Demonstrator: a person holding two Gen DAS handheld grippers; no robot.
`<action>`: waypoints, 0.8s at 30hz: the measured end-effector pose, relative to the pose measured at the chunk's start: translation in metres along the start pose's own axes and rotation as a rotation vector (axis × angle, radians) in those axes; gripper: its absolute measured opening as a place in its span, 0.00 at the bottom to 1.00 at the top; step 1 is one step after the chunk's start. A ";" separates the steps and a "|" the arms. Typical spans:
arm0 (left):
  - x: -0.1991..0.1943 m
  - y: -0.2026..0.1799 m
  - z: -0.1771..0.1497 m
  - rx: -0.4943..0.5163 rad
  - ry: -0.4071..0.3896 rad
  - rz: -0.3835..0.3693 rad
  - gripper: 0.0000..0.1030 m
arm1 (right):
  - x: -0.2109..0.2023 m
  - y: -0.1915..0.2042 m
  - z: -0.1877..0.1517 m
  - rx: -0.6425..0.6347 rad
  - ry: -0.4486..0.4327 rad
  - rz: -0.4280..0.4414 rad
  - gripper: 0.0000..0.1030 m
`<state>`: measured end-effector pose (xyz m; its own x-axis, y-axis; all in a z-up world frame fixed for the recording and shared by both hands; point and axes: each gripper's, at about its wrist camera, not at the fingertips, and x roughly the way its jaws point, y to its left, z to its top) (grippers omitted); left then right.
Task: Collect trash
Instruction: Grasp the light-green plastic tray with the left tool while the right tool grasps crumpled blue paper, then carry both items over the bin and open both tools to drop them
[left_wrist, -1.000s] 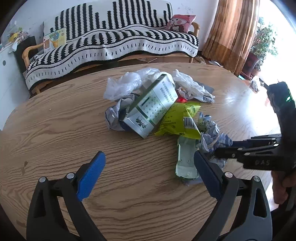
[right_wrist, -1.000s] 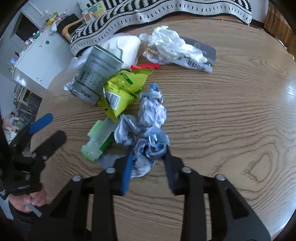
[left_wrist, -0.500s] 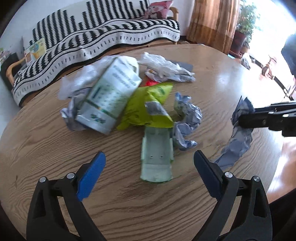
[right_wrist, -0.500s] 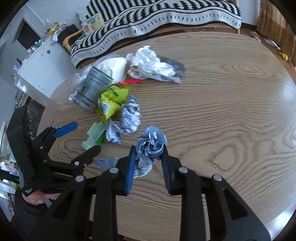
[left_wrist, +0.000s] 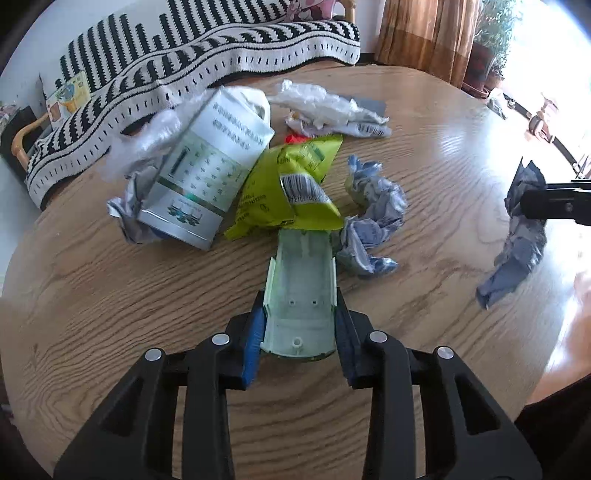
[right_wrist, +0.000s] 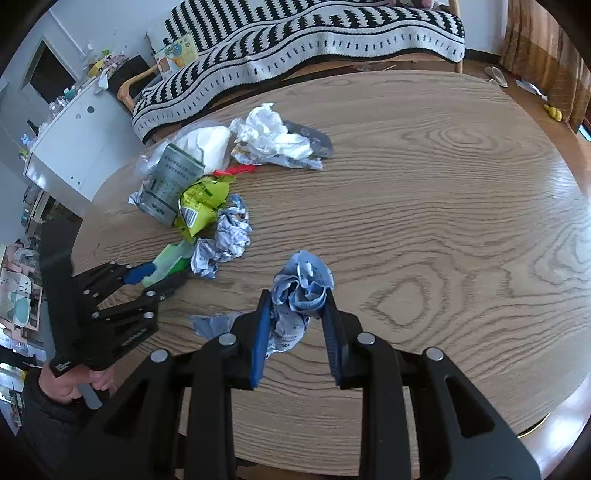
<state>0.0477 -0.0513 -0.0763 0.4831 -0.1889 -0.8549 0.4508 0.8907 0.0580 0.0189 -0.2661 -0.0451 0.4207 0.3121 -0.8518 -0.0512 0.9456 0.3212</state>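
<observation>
My left tool (left_wrist: 299, 332), wide a second ago, is closing onto the pale green tray (left_wrist: 300, 295) near the table's (left_wrist: 110, 314) near edge; right tool (right_wrist: 295, 328) has lifted its crumpled blue wrapper (right_wrist: 301, 291) clear, so two pieces are secured.

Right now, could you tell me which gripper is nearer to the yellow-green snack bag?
Left. The left gripper closes around the pale green tray beside the snack bag; the right gripper holds blue paper farther away.
</observation>
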 end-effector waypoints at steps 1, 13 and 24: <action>-0.004 -0.001 0.000 -0.002 -0.002 -0.001 0.32 | -0.002 -0.002 -0.001 0.004 -0.004 -0.002 0.26; -0.067 -0.048 0.035 -0.033 -0.198 -0.096 0.32 | -0.067 -0.100 -0.029 0.194 -0.120 -0.087 0.26; -0.060 -0.195 0.071 0.071 -0.226 -0.291 0.32 | -0.153 -0.244 -0.111 0.461 -0.233 -0.284 0.26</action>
<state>-0.0158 -0.2426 0.0006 0.4766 -0.5235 -0.7063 0.6410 0.7567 -0.1283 -0.1334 -0.5344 -0.0387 0.5510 -0.0249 -0.8341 0.4696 0.8355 0.2852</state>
